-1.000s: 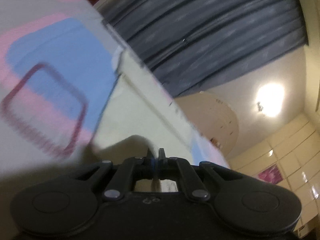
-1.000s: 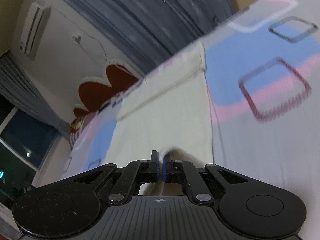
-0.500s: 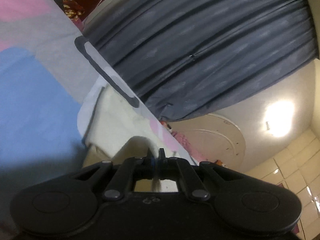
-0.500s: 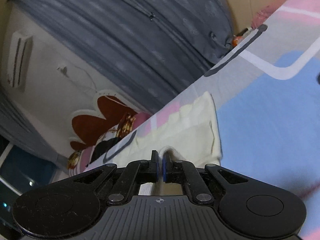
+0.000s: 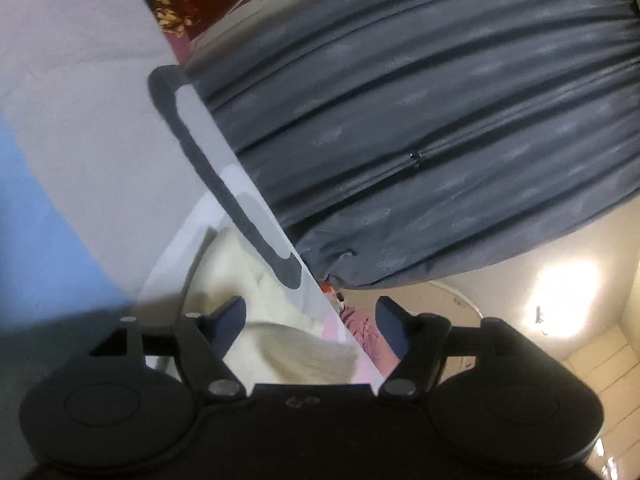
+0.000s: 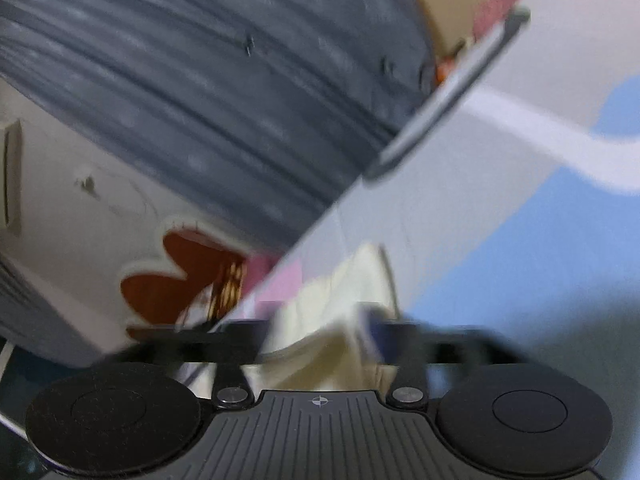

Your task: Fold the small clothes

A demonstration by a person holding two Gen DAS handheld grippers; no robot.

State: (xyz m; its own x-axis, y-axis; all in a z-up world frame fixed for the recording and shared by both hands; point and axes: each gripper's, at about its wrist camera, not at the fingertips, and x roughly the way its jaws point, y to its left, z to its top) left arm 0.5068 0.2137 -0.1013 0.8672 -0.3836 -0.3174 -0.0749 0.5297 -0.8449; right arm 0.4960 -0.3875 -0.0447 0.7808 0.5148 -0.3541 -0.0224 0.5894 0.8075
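Observation:
A small cream garment (image 5: 260, 280) lies on the bedsheet (image 5: 80, 128) near the bed's far edge. My left gripper (image 5: 312, 316) is open, its fingers spread on either side of a loose cream fold (image 5: 304, 356) that lies between them. In the blurred right wrist view the same cream garment (image 6: 352, 280) lies just ahead of my right gripper (image 6: 320, 328), which is open with cloth between its spread fingers. Neither gripper is closed on the cloth.
The bedsheet (image 6: 520, 220) is grey with blue, pink and white shapes and a dark band (image 5: 224, 184) at its edge. Dark grey curtains (image 5: 420, 120) hang behind the bed. A brown flower-shaped headboard (image 6: 176, 272) stands at the left. A ceiling lamp (image 5: 560, 296) glows.
Both grippers were shut on the cream garment and carried its edge toward the far end. Now both have opened and let the cloth go.

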